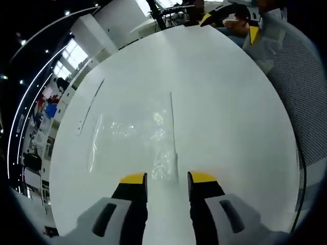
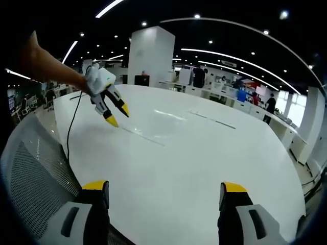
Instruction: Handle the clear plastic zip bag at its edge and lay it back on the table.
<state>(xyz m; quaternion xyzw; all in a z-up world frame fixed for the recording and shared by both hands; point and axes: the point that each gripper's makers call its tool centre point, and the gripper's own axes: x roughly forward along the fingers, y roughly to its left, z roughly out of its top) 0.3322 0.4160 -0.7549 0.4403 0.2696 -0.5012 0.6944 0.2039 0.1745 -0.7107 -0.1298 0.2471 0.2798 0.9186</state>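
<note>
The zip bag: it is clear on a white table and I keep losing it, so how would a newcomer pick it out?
Start at the big white table. Just ahead of the left gripper lies the clear plastic zip bag, flat on the surface. Its crinkled, glinting film and straight edge lines set it apart from the smooth, matt tabletop around it.

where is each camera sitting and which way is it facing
Left gripper view: rides on the left tongs, looking down its open jaws at the clear zip bag lying flat on the white table; the right tongs show at the far edge.
Right gripper view: rides on the right tongs, jaws wide open, facing across the table toward the left tongs over the bag; the person's forearm shows.
Shared: table, bag, the opposite tongs.
</note>
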